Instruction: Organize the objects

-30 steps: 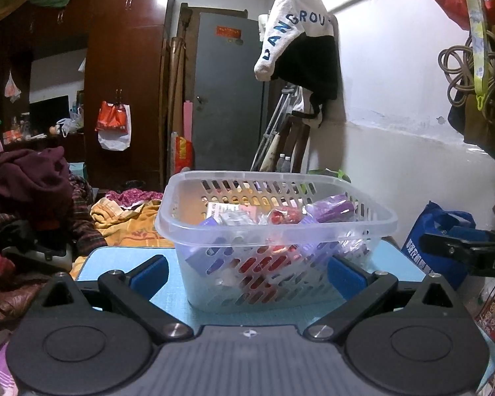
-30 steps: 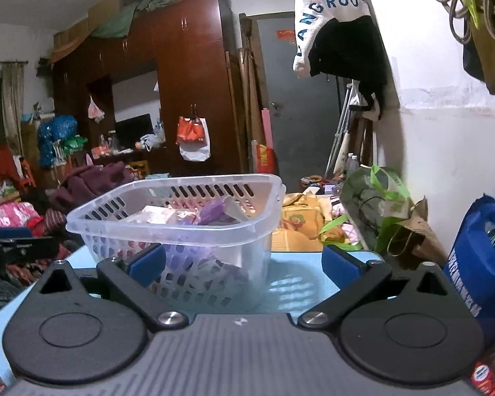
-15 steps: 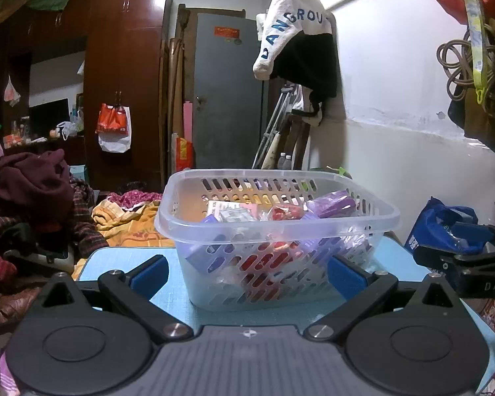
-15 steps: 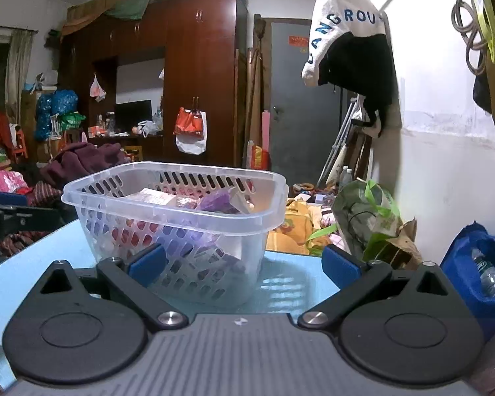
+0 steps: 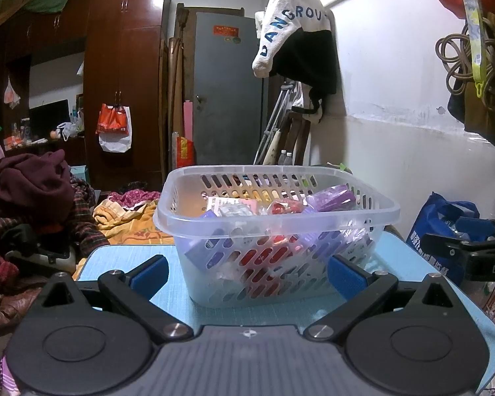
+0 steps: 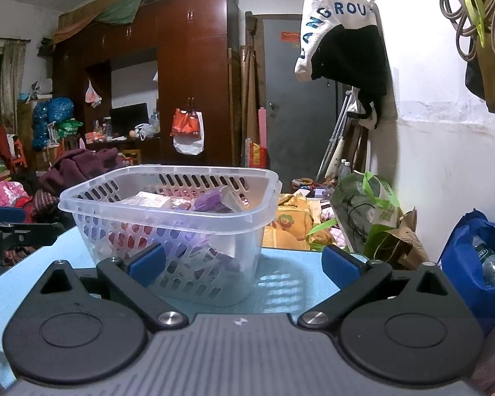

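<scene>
The sorting looks close to finished, judged from how things lie: one clear slotted basket (image 5: 274,217) stands on the blue table (image 5: 115,257) directly ahead of the left gripper (image 5: 247,269), and the small packets are already gathered inside it. No loose item is seen on the bare table to either side of the basket in either view — so little, if anything, appears left to collect, though the table behind the basket is hidden by it.

The left gripper is held with its blue-padded fingers (image 5: 148,272) spread wide, nothing between them; the basket's near wall sits just beyond the tips. The right gripper (image 6: 242,264) is likewise spread and empty, with the basket (image 6: 168,204) ahead and toward its left finger, whose pad overlaps the basket's lower corner in the picture; contact cannot be told.

Counted: one basket, two grippers. Inside the basket, at the rim level, roughly four things can be told apart — a pale printed carton (image 5: 234,203), a clear crinkled packet (image 5: 236,213), a red wrapped item (image 5: 285,206) and a purple packet (image 5: 331,196). More red and purple shapes are seen through the slots lower down, but these are too jumbled to be counted reliably. Each gripper's tip is also seen at the edge of the other's view, well off to the side
</scene>
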The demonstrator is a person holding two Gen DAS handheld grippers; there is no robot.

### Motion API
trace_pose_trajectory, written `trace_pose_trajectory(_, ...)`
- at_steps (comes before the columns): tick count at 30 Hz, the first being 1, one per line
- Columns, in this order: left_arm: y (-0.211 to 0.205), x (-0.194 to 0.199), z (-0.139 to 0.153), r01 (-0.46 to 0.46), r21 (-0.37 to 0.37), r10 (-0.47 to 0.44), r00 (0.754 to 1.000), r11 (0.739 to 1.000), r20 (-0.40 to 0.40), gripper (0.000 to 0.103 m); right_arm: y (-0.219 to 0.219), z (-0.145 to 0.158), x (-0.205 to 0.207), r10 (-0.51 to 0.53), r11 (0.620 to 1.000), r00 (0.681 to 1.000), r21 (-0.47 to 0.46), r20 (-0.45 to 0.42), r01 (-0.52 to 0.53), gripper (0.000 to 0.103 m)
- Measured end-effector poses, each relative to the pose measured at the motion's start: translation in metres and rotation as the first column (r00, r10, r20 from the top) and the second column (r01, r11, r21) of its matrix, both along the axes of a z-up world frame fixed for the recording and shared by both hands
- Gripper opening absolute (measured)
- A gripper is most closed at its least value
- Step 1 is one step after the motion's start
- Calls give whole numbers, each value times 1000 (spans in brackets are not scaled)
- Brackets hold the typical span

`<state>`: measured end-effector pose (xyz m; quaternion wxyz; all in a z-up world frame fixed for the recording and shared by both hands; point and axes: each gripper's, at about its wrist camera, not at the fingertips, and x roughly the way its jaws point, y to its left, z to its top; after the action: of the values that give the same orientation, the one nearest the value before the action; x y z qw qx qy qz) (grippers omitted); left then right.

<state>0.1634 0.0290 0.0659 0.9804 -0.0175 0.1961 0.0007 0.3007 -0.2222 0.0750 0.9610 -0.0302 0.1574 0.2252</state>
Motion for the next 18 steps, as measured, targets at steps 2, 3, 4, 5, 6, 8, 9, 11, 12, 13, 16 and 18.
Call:
trace_pose_trajectory(2,-1,0,0,-2,-1,2,1000,1000,-1,103,-1,0,-1,2,1000,1000,0,3,-2,103)
trace_pose_trajectory(3,-1,0,0,-3,-1,3,1000,1000,-1,103,0,0,-1,4,1000,1000,0,4,-4,103)
trace_pose_trajectory(4,0,0,0,-5,-3,5,1000,1000,-1,103,0,0,-1,4,1000,1000,0,5,-4,103)
trace_pose_trajectory(5,0,0,0,-6,-3,6,1000,1000,-1,103,0,0,-2,4,1000,1000,0,6,-4,103)
trace_pose_trajectory(6,0,-1,0,-6,-4,6,1000,1000,-1,103,0,0,-2,4,1000,1000,1,6,-4,103)
trace_pose_trajectory(8,0,-1,0,-9,-3,9,1000,1000,0,103,0,0,-2,5,1000,1000,1,6,-5,103)
trace_pose_trajectory(9,1,-1,0,-11,-3,11,1000,1000,0,103,0,1,-2,4,1000,1000,2,6,-4,103)
trace_pose_trajectory(11,2,-1,0,-13,-5,13,1000,1000,-1,103,0,0,-2,4,1000,1000,2,7,-4,103)
trace_pose_trajectory(12,2,-1,-1,-14,-5,14,1000,1000,-1,103,0,0,-2,4,1000,1000,2,7,-4,103)
trace_pose_trajectory(13,1,0,0,-15,-3,15,1000,1000,-3,103,0,0,-3,5,1000,1000,2,7,-5,103)
trace_pose_trajectory(16,1,1,0,-17,0,17,1000,1000,-6,103,0,1,-5,5,1000,1000,1,11,-5,103)
trace_pose_trajectory(18,1,1,0,-18,-3,17,1000,1000,-8,103,0,2,-5,6,1000,1000,2,12,-6,103)
